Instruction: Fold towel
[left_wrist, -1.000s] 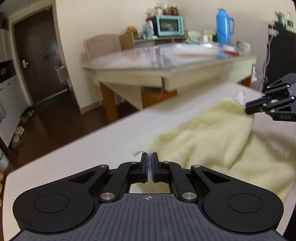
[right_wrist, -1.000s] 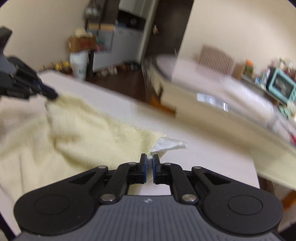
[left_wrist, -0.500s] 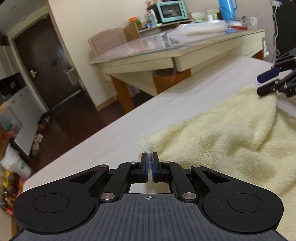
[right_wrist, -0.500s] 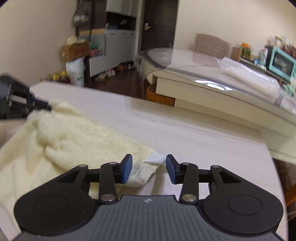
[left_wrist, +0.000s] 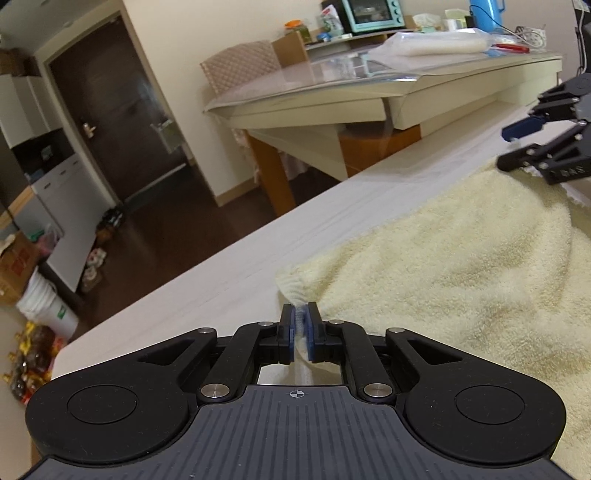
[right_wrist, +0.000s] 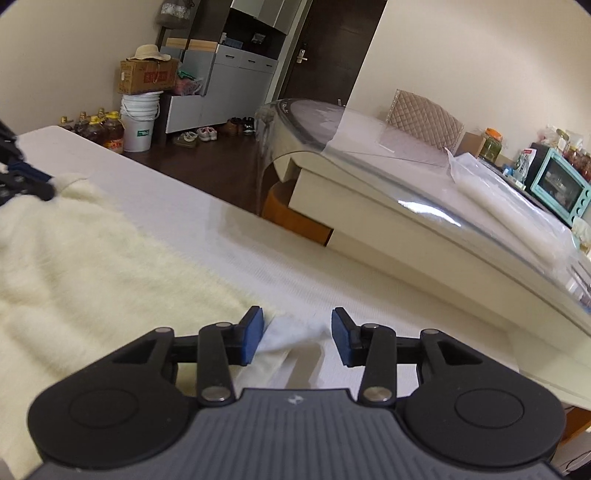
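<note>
Two close wrist views, shared towel (left_wrist: 461, 266)

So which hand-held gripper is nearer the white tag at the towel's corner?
Right. The right hand-held gripper stands open with the white tag between its pads. The left hand-held gripper, just opening, has the towel's other corner between its pads.

Pale yellow fluffy towel (left_wrist: 461, 266), rumpled, spread on white tabletop, white tag at corner
</note>
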